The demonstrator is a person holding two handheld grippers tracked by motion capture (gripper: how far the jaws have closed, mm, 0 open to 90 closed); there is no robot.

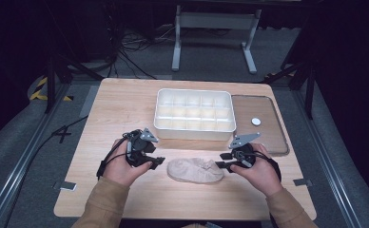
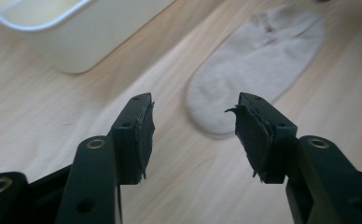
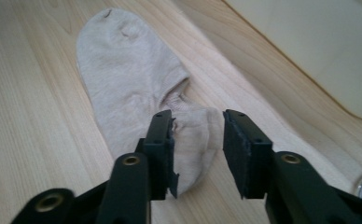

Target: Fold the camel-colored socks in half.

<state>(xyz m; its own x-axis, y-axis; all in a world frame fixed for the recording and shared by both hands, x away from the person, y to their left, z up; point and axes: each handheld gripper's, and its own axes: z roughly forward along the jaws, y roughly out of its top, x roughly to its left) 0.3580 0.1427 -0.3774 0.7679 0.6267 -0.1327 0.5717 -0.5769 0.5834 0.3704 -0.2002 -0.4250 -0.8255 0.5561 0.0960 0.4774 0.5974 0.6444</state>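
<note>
A beige sock [image 1: 195, 170] lies flat near the surface's [image 1: 125, 99] front edge (below the white box [image 1: 194, 128]). Both grippers, left [image 2: 192, 122] and right [image 3: 198, 140], have spread jaws, one at each sock end, probably ready to grab.

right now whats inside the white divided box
The white divided box shows bare pale compartments with nothing visible in them. The near wall hides part of the front row's floor.
</note>
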